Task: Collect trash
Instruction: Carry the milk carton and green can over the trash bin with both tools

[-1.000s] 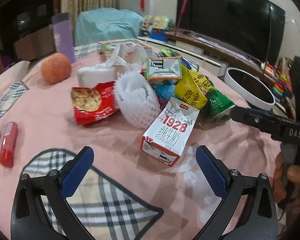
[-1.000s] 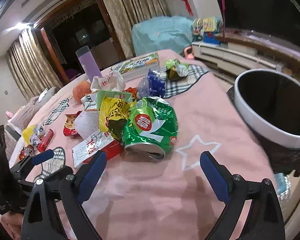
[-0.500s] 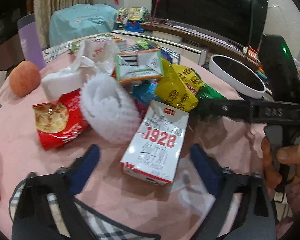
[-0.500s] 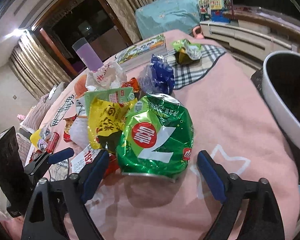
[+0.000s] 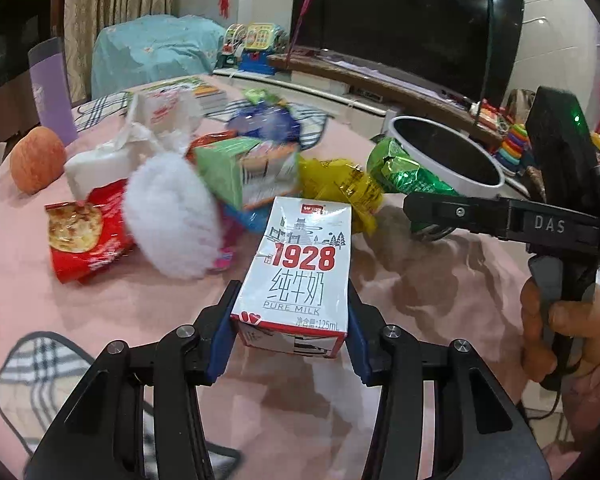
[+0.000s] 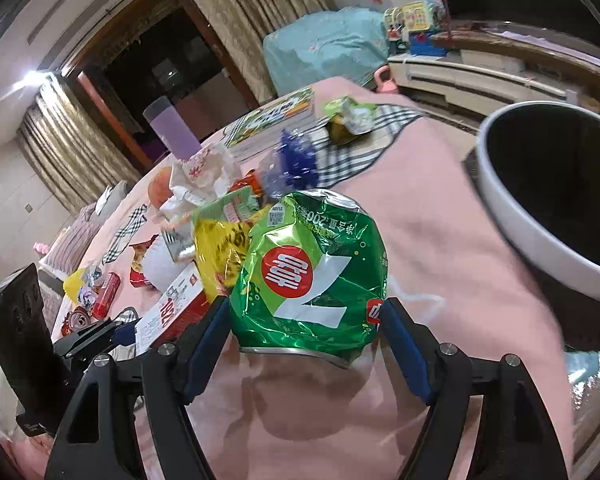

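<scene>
My left gripper (image 5: 292, 312) is shut on a white "1928" milk carton (image 5: 300, 276), its blue pads pressed on both sides. My right gripper (image 6: 306, 316) is shut on a crushed green soda can (image 6: 312, 276); the can also shows in the left wrist view (image 5: 404, 176). A pile of trash lies behind on the pink tablecloth (image 5: 420, 300): a yellow wrapper (image 5: 340, 188), a green carton (image 5: 240, 172), a white foam net (image 5: 172, 216), a red snack bag (image 5: 84, 232). A white-rimmed bin (image 6: 548, 200) stands to the right, beyond the table edge.
An apple (image 5: 36, 164), a purple cup (image 5: 50, 88) and crumpled white tissue (image 5: 156, 120) sit farther back. A blue wrapper (image 6: 292, 160), a green wrapper (image 6: 348, 116) and a book (image 6: 276, 116) lie behind the can. Small cans and wrappers (image 6: 96, 296) lie at the left.
Both grippers moved forward and closed: the left onto the milk carton, the right onto the green can. Both were open a second ago.
</scene>
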`<state>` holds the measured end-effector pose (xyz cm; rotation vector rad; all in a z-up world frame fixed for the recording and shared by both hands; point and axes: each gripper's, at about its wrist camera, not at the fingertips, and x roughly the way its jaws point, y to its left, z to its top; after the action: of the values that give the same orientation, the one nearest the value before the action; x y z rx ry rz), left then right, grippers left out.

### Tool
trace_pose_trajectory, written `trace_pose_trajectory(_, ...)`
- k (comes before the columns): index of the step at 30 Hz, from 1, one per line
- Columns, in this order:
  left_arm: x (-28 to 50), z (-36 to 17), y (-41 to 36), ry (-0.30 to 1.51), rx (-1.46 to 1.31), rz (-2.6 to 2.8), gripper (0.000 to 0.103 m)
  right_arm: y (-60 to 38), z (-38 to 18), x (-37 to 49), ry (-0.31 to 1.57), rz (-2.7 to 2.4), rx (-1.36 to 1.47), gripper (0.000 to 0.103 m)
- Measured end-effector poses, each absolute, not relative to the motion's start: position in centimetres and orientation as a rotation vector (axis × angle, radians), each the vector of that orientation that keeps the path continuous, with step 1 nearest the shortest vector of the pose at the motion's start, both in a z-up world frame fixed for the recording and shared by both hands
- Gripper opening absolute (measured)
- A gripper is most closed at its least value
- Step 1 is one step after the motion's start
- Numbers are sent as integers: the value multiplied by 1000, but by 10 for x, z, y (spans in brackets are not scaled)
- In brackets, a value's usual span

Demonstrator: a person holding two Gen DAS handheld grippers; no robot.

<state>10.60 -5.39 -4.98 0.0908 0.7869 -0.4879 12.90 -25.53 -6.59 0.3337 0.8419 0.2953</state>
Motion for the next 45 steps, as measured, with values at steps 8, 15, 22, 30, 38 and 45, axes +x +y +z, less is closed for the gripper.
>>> trace_pose_trajectory(8, 90, -39, -99, 767, 93, -578, 46, -300, -53, 94, 800, 217, 371, 77)
trace_pose_trajectory(15, 92, -33, -139, 758, 117, -624, 46, -339, -43, 75, 765, 147, 390, 77)
trace_pose_trajectory(22, 106, -21, -168, 749, 101, -644, 46, -368, -36, 72, 741, 108, 399, 77)
trace_pose_trajectory(30, 121, -12, -199, 731, 119, -655, 46, -395, -33, 77, 726, 77, 402, 77)
trace_pose_trajectory(38, 134, -8, -221, 729, 151, -647, 46, -417, -32, 86, 726, 52, 413, 77)
trace_pose_trajectory(45, 146, -6, -238, 732, 169, -644, 46, -427, -32, 94, 731, 41, 405, 77)
